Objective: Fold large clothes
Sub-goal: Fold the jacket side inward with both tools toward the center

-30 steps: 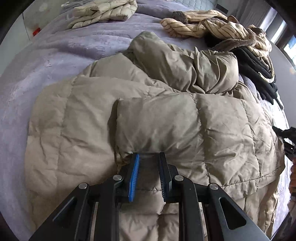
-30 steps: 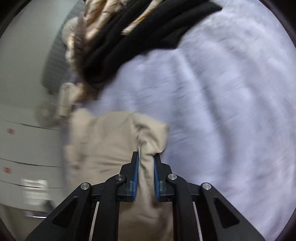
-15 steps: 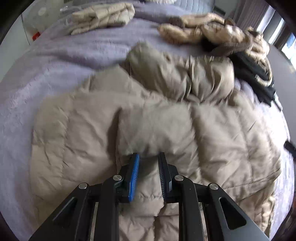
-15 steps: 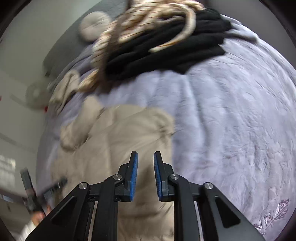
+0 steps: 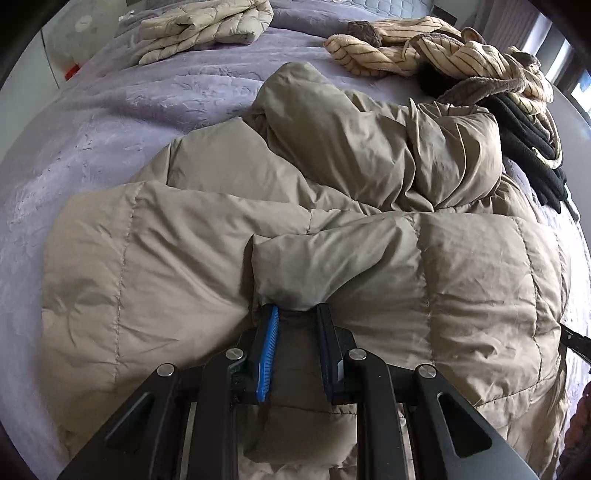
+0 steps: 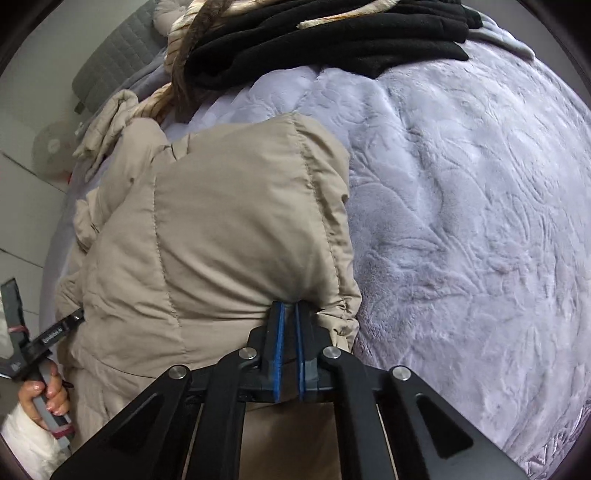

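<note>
A large tan quilted puffer jacket [image 5: 332,229] lies spread on the lilac bed, partly folded over itself, with its hood bunched at the far side. My left gripper [image 5: 295,314] is shut on a folded edge of the jacket near the front. In the right wrist view my right gripper [image 6: 290,312] is shut on the jacket [image 6: 229,229] at its right corner, its fingers nearly together on the fabric. The left gripper's body [image 6: 40,343] and the hand holding it show at the lower left of that view.
The lilac embossed bedspread [image 6: 461,221] stretches to the right. A black garment [image 6: 332,40] and a striped cream robe [image 5: 443,55] lie piled at the far right. A folded cream jacket [image 5: 203,26] lies at the far left of the bed.
My right gripper let the jacket go, swung round and has closed on its right corner again. My left gripper kept its hold and shifted slightly.
</note>
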